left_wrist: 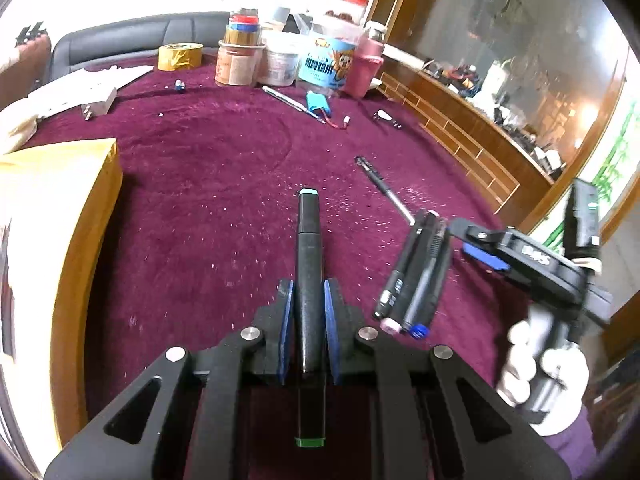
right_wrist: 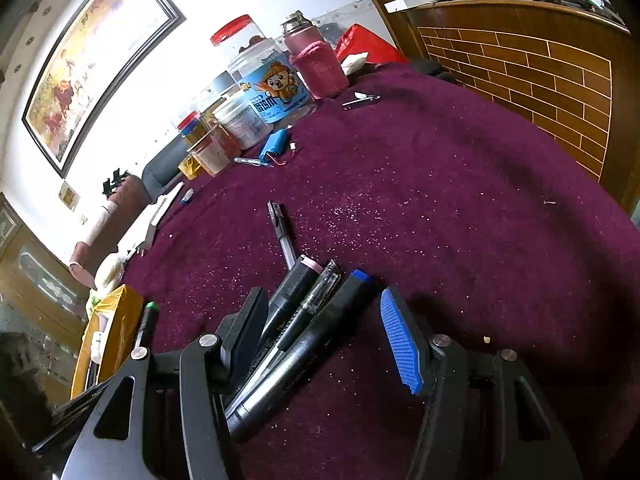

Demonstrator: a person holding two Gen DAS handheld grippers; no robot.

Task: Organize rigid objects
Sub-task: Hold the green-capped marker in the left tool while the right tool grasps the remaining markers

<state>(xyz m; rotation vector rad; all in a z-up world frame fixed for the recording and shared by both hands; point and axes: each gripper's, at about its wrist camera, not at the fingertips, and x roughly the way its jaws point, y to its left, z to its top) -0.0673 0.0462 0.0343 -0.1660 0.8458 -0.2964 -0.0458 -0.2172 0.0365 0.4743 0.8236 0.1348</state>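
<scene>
My left gripper is shut on a black marker with green ends and holds it above the maroon tablecloth. My right gripper is open. Three pens lie between its fingers on the cloth: a pink-tipped marker, a clear pen and a blue-tipped marker. The same bundle shows in the left wrist view, beside the right gripper. A grey pen lies just beyond them. A yellow cardboard box stands at the left.
Jars, tubs, tape rolls and a pink bottle crowd the far edge. A blue battery pack, a white pen and a nail clipper lie in front of them. A wooden cabinet runs along the right.
</scene>
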